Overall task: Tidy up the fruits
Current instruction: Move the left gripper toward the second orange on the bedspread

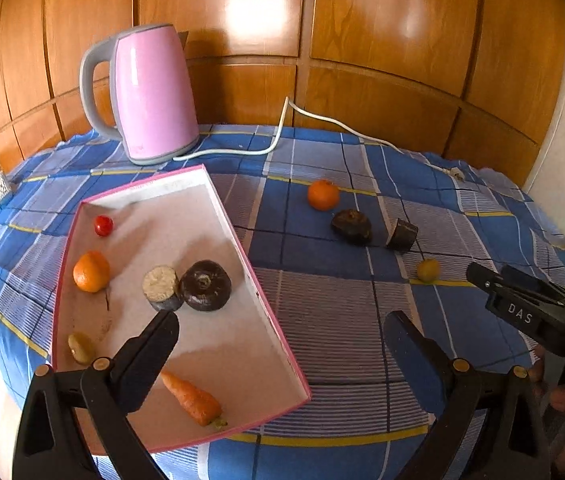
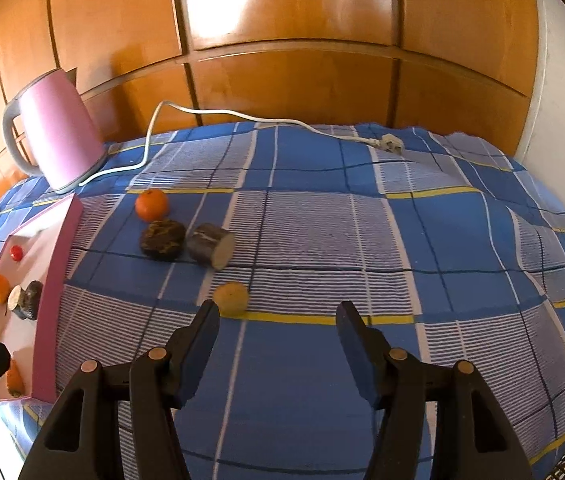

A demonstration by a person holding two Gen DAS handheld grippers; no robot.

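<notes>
Glossy varnished wood panels (image 1: 382, 20), a checked cloth (image 2: 322, 240) and a smooth glossy plastic kettle (image 1: 154, 92) were seen.

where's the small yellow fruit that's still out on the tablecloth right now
The small yellow fruit lies on the tablecloth just ahead of the right gripper, near its left finger, on the near side of the cut dark vegetable piece.

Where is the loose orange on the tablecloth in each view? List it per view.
Left wrist view: loose orange right of centre, beyond the pink-rimmed tray.
Right wrist view: loose orange left of centre, above the dark cut vegetable pieces.
Shared landmark: pink kettle.
</notes>
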